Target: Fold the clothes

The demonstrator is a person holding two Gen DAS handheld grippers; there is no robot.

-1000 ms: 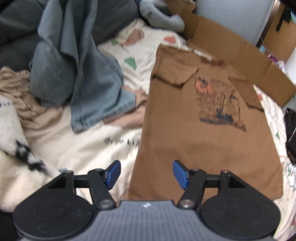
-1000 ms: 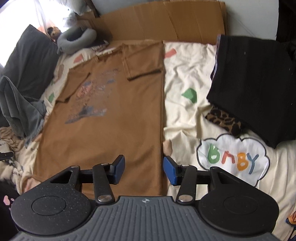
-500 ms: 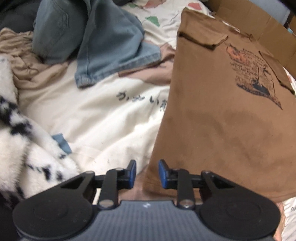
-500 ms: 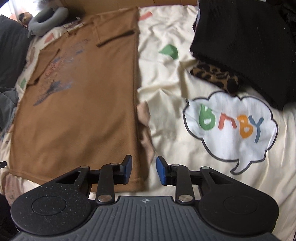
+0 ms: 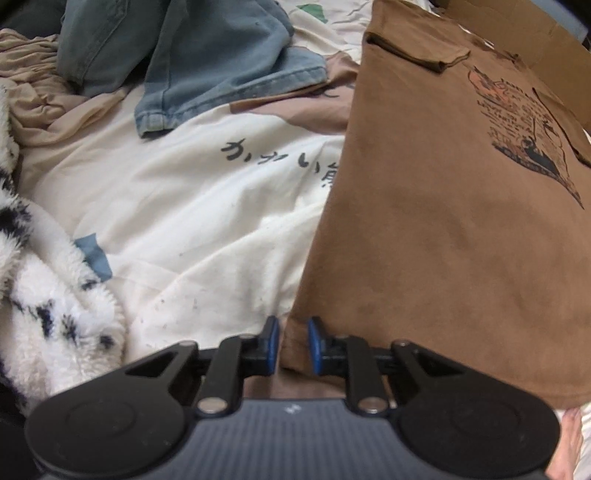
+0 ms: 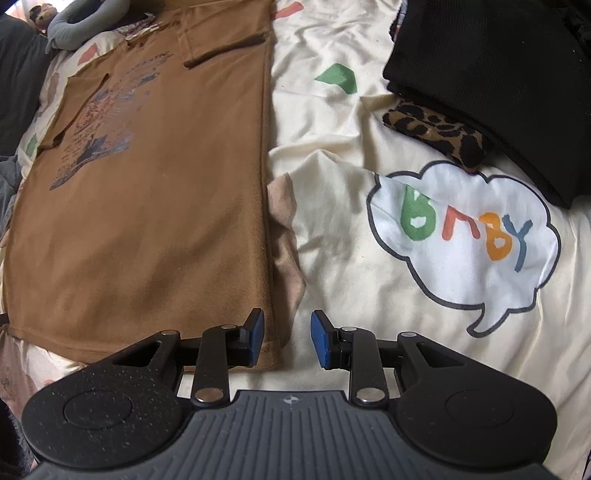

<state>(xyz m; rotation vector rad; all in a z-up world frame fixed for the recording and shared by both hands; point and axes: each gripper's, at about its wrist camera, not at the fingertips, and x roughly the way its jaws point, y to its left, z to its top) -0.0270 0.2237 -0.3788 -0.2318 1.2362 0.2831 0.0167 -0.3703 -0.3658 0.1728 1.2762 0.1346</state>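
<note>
Now, down at the near hem of the brown T-shirt (image 5: 461,240), spread flat on the cream bedsheet (image 5: 207,221) with both sleeves folded in. Left gripper (image 5: 291,345) straddling the shirt's near left corner, jaws closing, narrow gap left, hem cloth between the blue pads; not yet pinched, from the look of it, so no grasp to call. Right gripper (image 6: 287,341) over the near right corner, jaws parted moderately and holding nothing: left pad on the brown fabric just inside the side edge, right pad over bare sheet (a fold of pinkish cloth peeking out from under that edge).

Edges next. Left side of the shirt running straight and far toward the folded sleeve; blue jeans (image 5: 207,62) heaped far left, apart from it, beige garment (image 5: 40,88) beyond, fluffy black-and-white blanket (image 5: 48,306) near left. Right side edge clean too, a wide strip of open sheet beside it, then the "baby" speech-bubble print (image 6: 461,243). Black folded garment (image 6: 498,81) far right, lying on a leopard-print piece (image 6: 432,133). Cardboard (image 5: 524,40) along the far end, grey neck pillow (image 6: 74,29) at the far left corner. Open room between the two corners across the shirt body.
</note>
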